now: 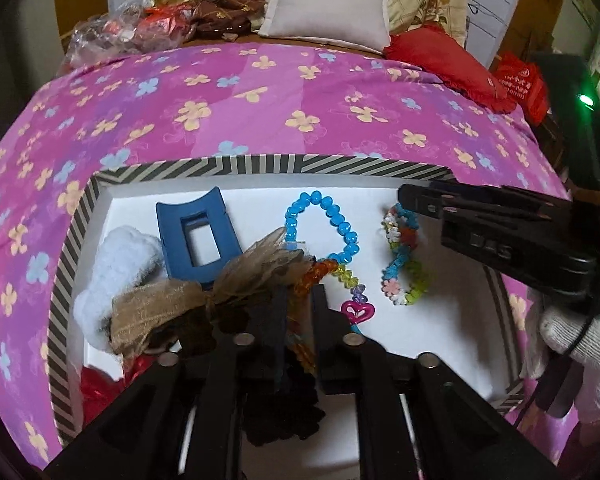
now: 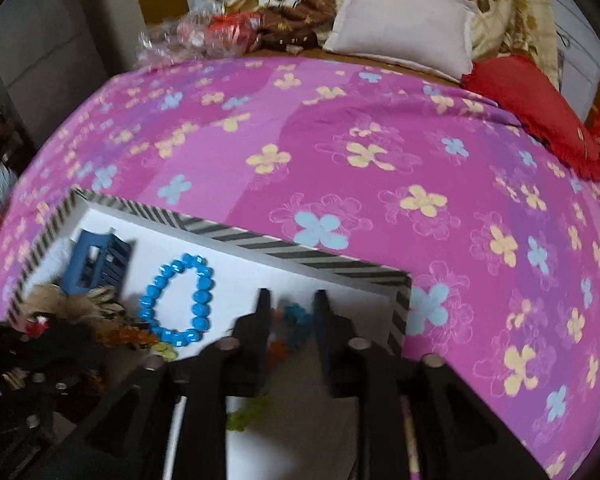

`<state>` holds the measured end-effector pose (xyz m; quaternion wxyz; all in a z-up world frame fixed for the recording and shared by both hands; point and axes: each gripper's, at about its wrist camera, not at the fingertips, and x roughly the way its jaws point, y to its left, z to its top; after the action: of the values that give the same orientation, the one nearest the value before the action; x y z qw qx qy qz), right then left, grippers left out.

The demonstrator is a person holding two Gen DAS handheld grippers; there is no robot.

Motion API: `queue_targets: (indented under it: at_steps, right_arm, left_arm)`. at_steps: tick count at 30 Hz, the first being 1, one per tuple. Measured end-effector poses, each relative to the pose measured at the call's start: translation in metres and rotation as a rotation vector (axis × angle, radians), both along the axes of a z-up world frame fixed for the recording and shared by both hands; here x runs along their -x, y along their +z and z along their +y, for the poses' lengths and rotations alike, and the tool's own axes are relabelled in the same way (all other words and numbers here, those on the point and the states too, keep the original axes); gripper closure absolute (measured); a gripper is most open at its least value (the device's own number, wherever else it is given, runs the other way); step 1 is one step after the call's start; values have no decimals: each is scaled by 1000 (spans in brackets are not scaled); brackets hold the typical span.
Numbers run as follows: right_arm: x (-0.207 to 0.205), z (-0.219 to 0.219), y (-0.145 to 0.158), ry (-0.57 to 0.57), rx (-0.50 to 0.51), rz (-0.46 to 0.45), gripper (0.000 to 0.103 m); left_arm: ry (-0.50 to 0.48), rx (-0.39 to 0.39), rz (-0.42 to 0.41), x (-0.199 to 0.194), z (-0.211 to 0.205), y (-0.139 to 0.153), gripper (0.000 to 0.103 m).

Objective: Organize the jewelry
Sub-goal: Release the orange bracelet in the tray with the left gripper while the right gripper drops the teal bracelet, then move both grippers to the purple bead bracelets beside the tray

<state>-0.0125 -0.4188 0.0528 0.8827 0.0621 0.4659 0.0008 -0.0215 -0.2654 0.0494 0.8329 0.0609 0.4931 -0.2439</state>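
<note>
We are holding both tongs over a shallow box (image 1: 260,165) with a striped black-and-white rim and a smooth white floor, sitting on a bed (image 1: 236,96) covered in a pink flowered sheet. Inside the box, a loop of glossy blue beads (image 1: 324,222) is lying near 12 o'clock, trailing orange and yellow-green faceted beads down to a magenta heart charm (image 1: 357,310). At 2 o'clock a flower-bead bracelet (image 1: 403,258) in mixed pastel colours is twisting into a figure eight. A matte blue rectangular hair claw (image 1: 196,236) is resting at 10 o'clock, beside a fluffy white scrunchie (image 1: 116,268) and a gauzy tan scrunchie (image 1: 204,292). Our left tongs (image 1: 300,300) are standing narrowly apart around the orange beads. Our right tongs (image 2: 290,308) are standing apart, straddling the flower-bead bracelet.
</note>
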Motion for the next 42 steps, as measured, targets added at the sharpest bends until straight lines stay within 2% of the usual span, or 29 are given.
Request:
queue_targets:
  at_steps: [1,3,7,16,24,30,42]
  right_arm:
    - [4,-1,3,-6,-3,-8,63]
    - [16,-4,11,-15,-13,-27,63]
    - [50,-5,23,-26,-50,-60,61]
    - [129,17,34,-33,-58,-114,49]
    - [178,44,46,-28,-52,-154,47]
    - [198,61,48,-19,-17,-162,45]
    - [223,75,42,-37,-41,-149,44]
  left_arm:
    - [1,5,-3,2,1,2,75]
    - [4,6,-14,7,4,6,70]
    - [18,7,-38,22,13,15,69]
    - [41,15,-98,64,34,33,69]
    - [47,3,-150,101,46,39,69]
    - [52,11,-157,121,55,40,69]
    - [60,6,-168,146,65,38,69]
